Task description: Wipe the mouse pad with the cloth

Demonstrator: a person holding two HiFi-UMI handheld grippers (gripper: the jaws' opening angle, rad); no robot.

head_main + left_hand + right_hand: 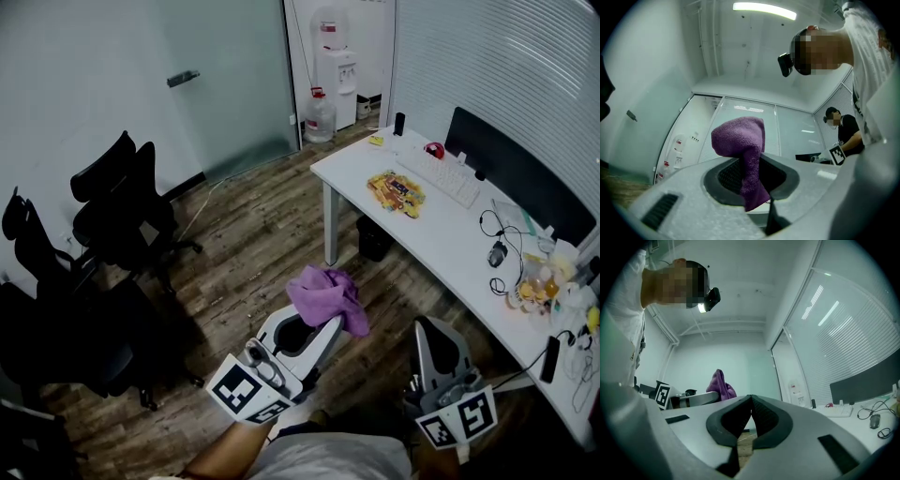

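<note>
Two hazards worth weighing, nearest first. Clamped in the left hand-held gripper [323, 330]: a purple terry cloth [328, 295], pinched by one narrow fold, mostly bunched above the jaws with a short tail hanging below. Could slip free on the way over, or drag out at the first stroke, given so little fabric between the pads. Just to the right, the right hand-held gripper [433, 330], closed tight on nothing.

Further off to the right, past the wooden floor, a long white worktop [450, 246]. On its near half, a black mouse [497, 252] among looped cables, easy to snag with a wide sweep. On its far half, beside a white keyboard [439, 174], a flat yellow patterned mat [396, 193], probably the mouse pad, well apart from the cloth. Light and unweighted by the look, so likely to slide or ruck up under wiping unless pinned by the empty gripper.
</note>
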